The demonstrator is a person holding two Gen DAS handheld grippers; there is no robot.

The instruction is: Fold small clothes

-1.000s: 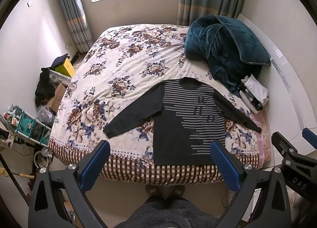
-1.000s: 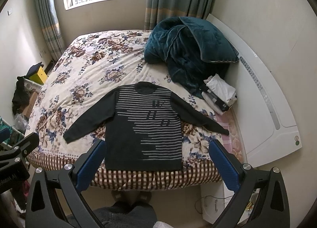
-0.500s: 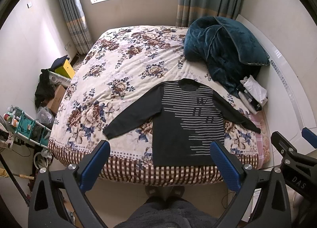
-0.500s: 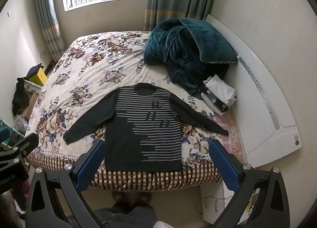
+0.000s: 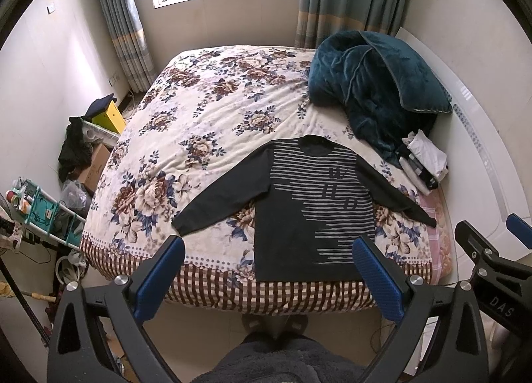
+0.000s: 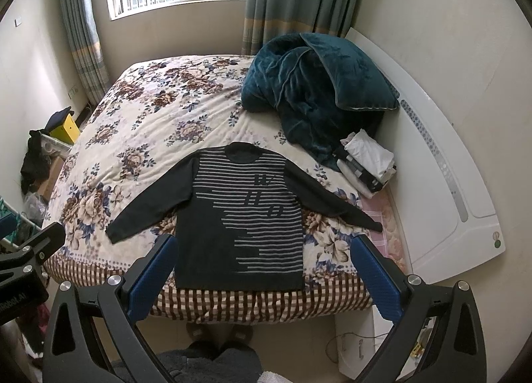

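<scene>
A dark long-sleeved sweater (image 5: 309,213) (image 6: 242,216) with grey stripes lies flat, face up, near the front edge of the floral bed (image 5: 206,137) (image 6: 139,137), both sleeves spread outward. My left gripper (image 5: 269,253) hangs open well in front of the bed edge, high above the floor, with nothing between its blue pads. In the right wrist view my right gripper (image 6: 264,251) is likewise open and holds nothing, back from the sweater's hem. Each gripper also shows at the edge of the other's view.
A teal blanket (image 5: 372,83) (image 6: 316,87) is heaped at the bed's far right, with a stack of folded clothes (image 5: 422,160) (image 6: 365,163) beside it. A white headboard (image 6: 449,167) runs along the right. Boxes and a rack (image 5: 50,210) crowd the floor at left.
Both views have shifted very slightly; the sweater sits a touch lower and nearer in frame. Neither gripper has closed, and the sweater has not moved on the bed.
</scene>
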